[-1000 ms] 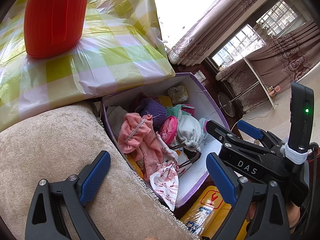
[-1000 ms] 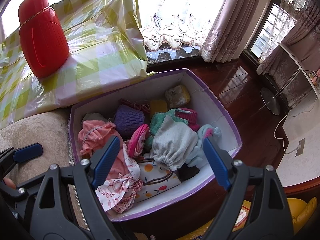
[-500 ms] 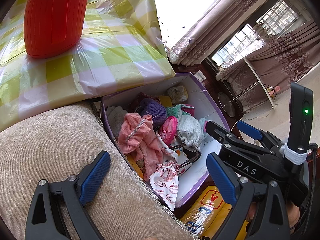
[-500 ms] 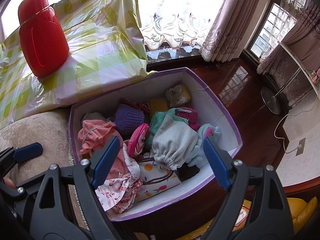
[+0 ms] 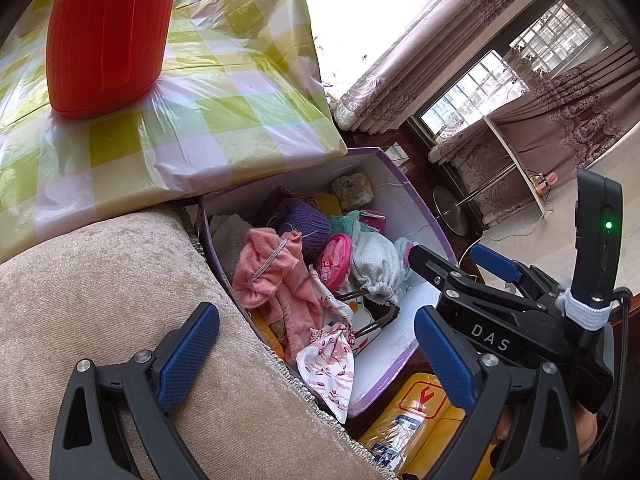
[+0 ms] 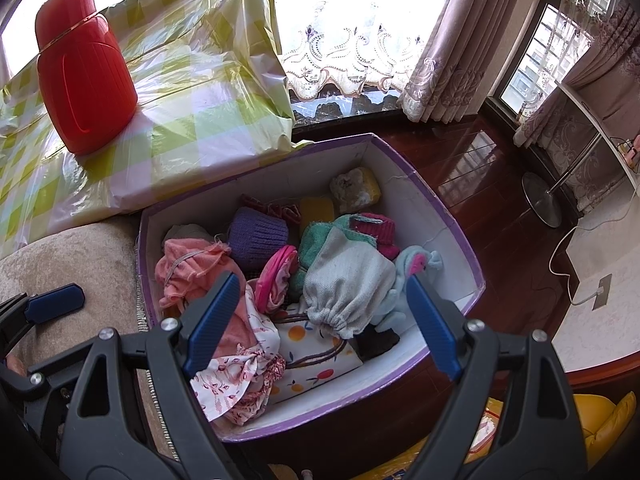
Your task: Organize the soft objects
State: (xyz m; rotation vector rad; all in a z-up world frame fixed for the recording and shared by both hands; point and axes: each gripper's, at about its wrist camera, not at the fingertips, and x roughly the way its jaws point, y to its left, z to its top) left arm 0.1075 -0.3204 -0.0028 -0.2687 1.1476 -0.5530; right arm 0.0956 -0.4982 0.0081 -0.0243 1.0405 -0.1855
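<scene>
Purple box [image 6: 452, 216], heaped with soft clothes [image 6: 348, 284], beside beige cushion [image 5: 104, 280]; right gripper [image 6: 320, 320] poised above box, fingers apart, empty; left gripper [image 5: 316, 356] over cushion edge, fingers apart, empty.

- Red container [image 5: 108, 36]: top cut off by the left wrist view's upper edge.
- Yellow package [image 5: 416, 420]: print partly behind the left gripper's finger, unreadable.
- Dark item [image 6: 378, 340] near the box's [image 6: 448, 216] front right corner: mostly under the grey pouch [image 6: 348, 280], kind unclear.
- Beige cloth [image 6: 188, 232], back left corner: largely buried.
</scene>
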